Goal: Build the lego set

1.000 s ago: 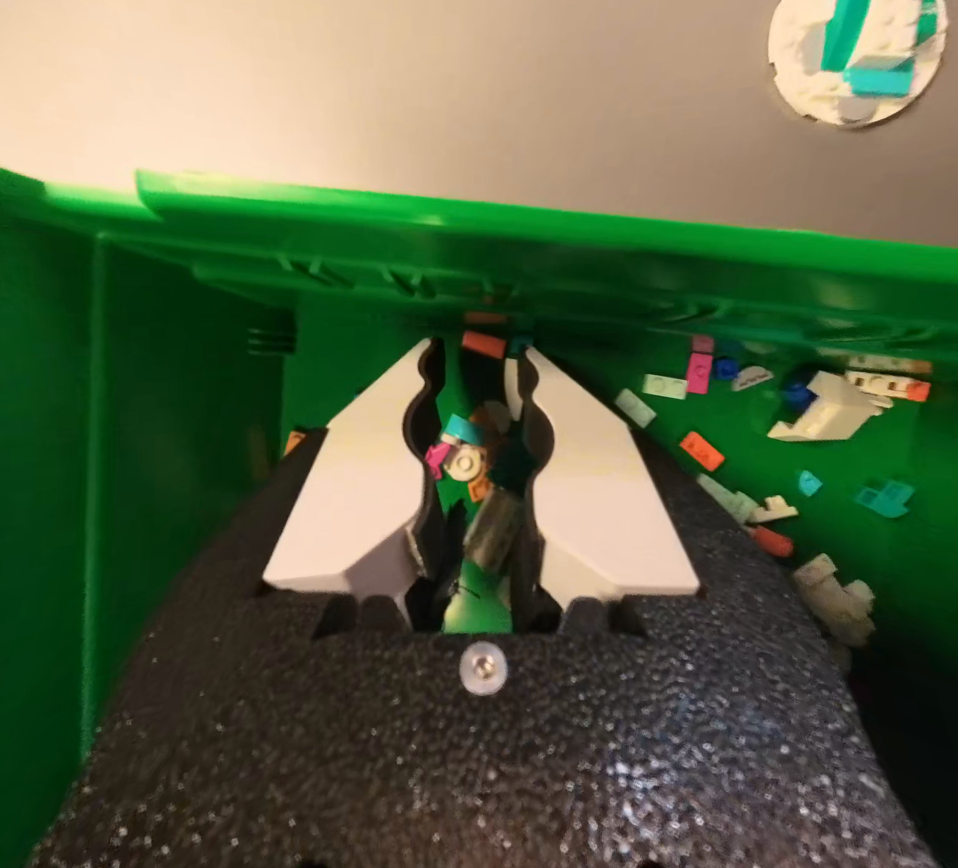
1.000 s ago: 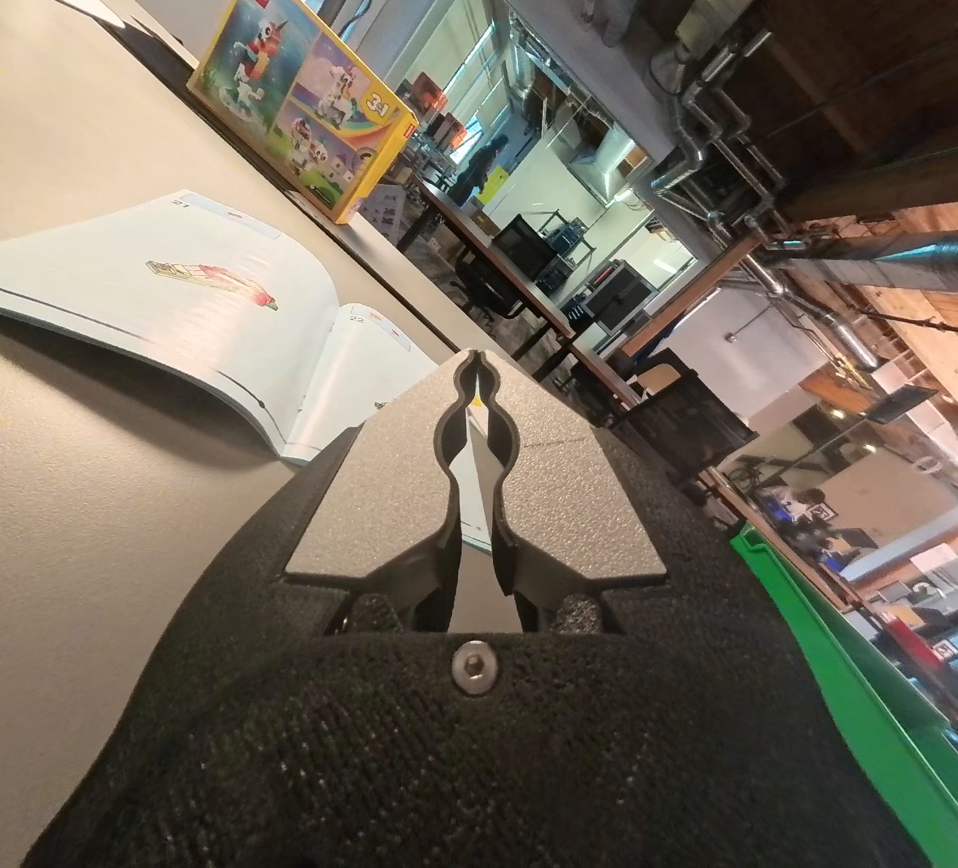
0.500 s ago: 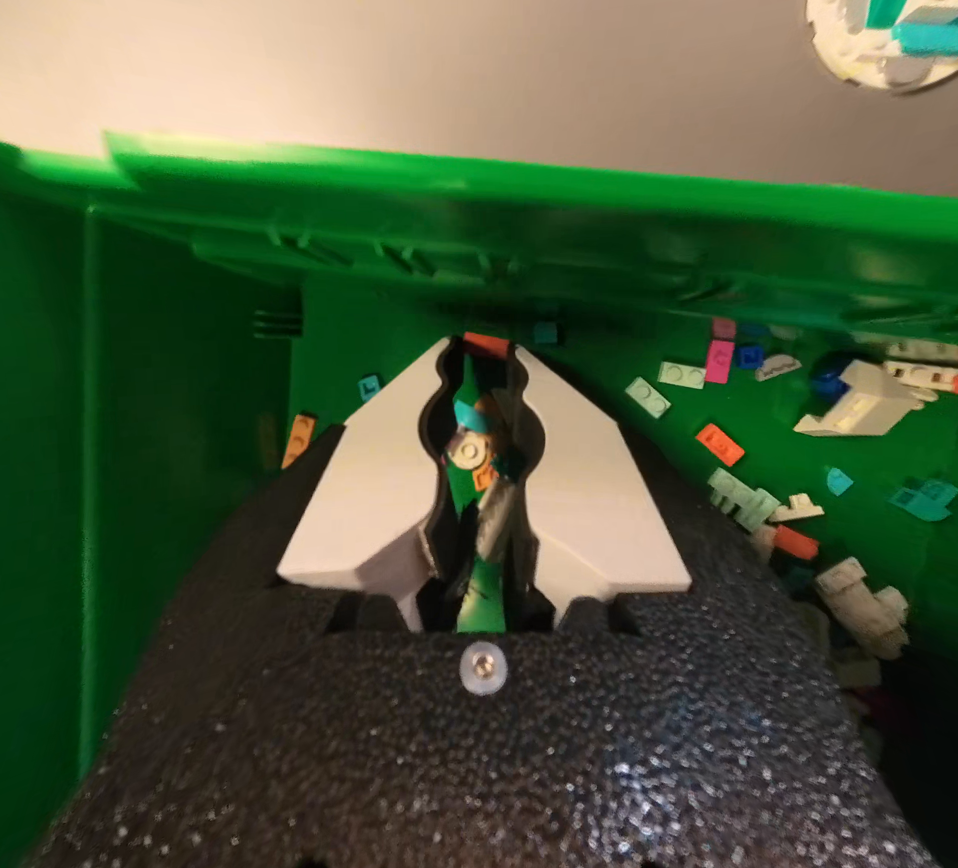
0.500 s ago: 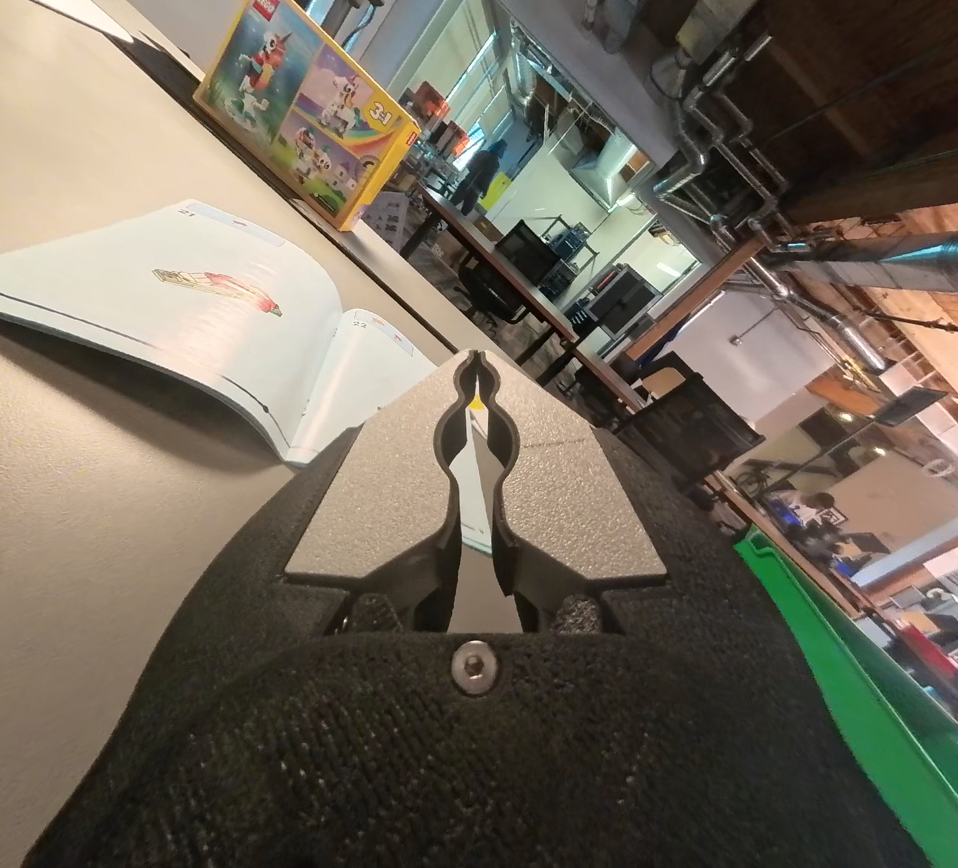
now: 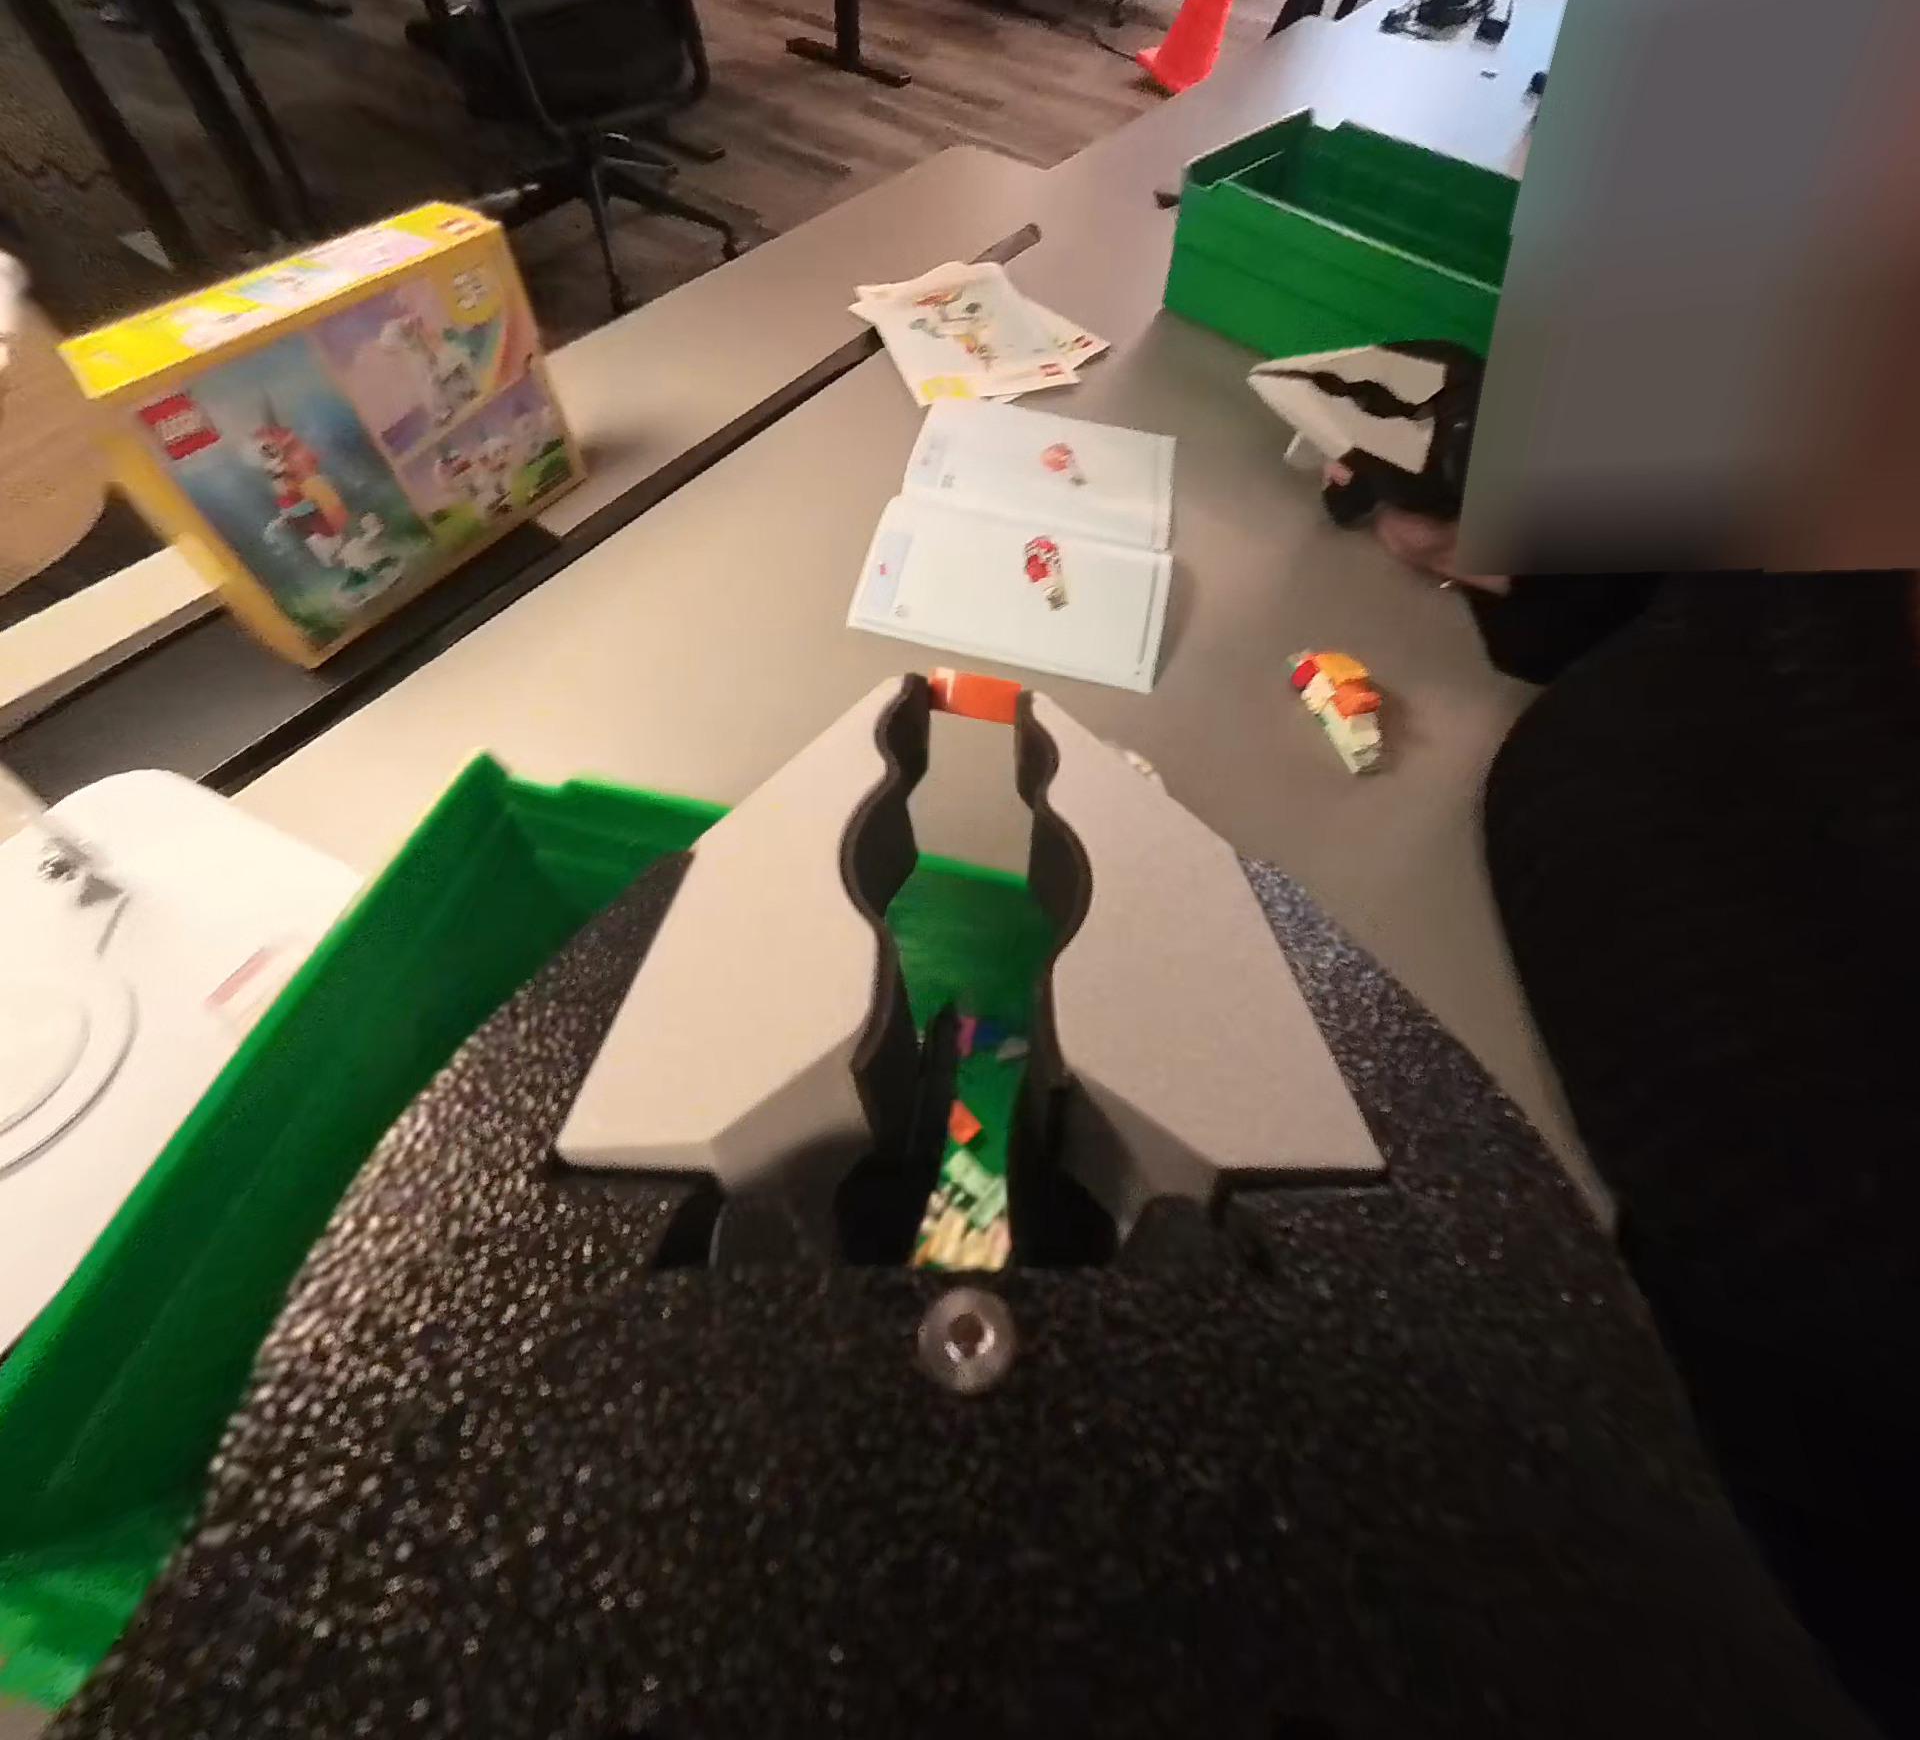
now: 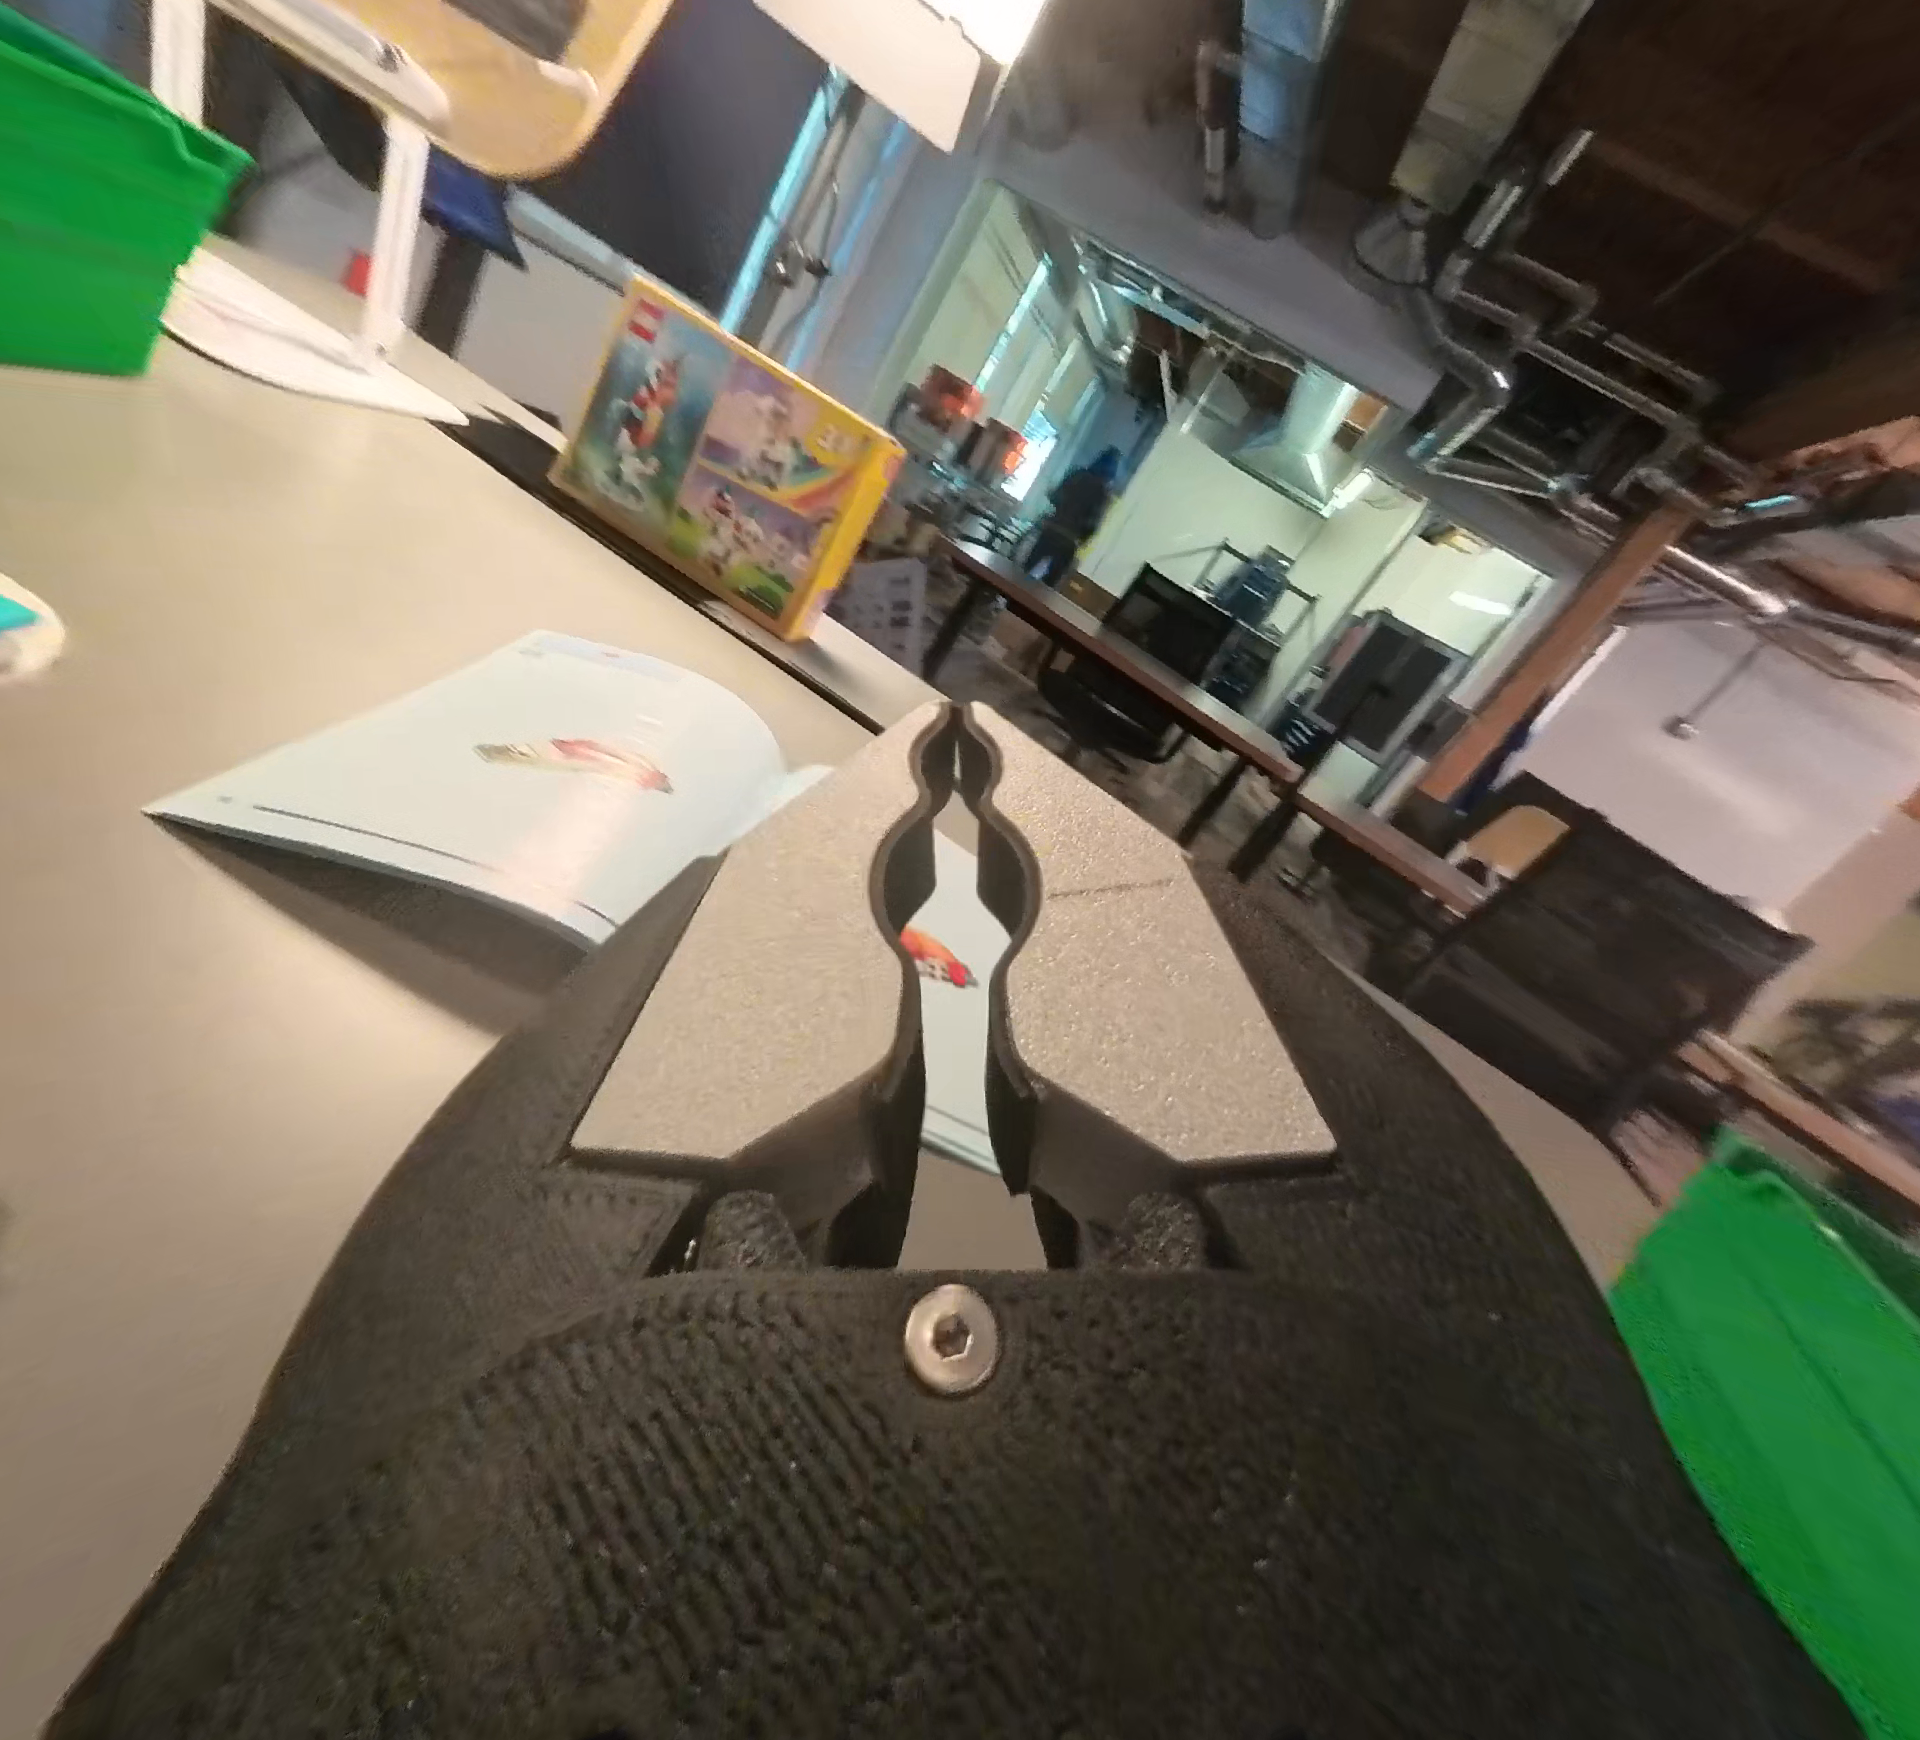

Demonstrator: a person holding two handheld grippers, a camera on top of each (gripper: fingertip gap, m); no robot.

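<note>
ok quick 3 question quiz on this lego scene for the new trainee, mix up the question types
1. True or false: the left claw is shut on an orange brick.
2. The open instruction booklet lies on: A) the grey table B) the green bin C) the yellow box.
3. Fill in: the small part-built model lies to the ___ of the booklet in the left wrist view.

Key: 1 true; 2 A; 3 right.
</note>
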